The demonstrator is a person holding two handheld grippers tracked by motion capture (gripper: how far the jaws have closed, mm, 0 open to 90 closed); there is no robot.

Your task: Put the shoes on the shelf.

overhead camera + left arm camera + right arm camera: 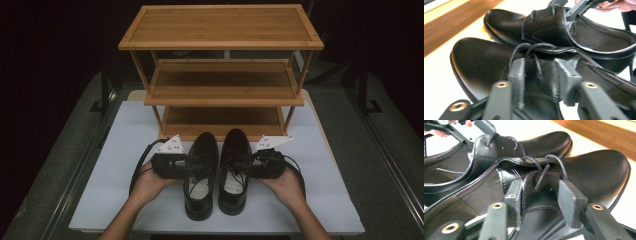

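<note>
At centre-left of the high view, the left gripper (186, 162) pinches the laced flap of the left shoe (201, 176), jaws closed down on the leather. At centre-right, the right gripper (248, 163) clamps the right shoe (234, 172) the same way. Both shoes sit side by side on the counter (115, 165). Each hold catches only thin upper and lace, so I judge a lift could let a shoe tilt or slip. The wooden rack (220, 70) behind has three bare shelves.
</note>
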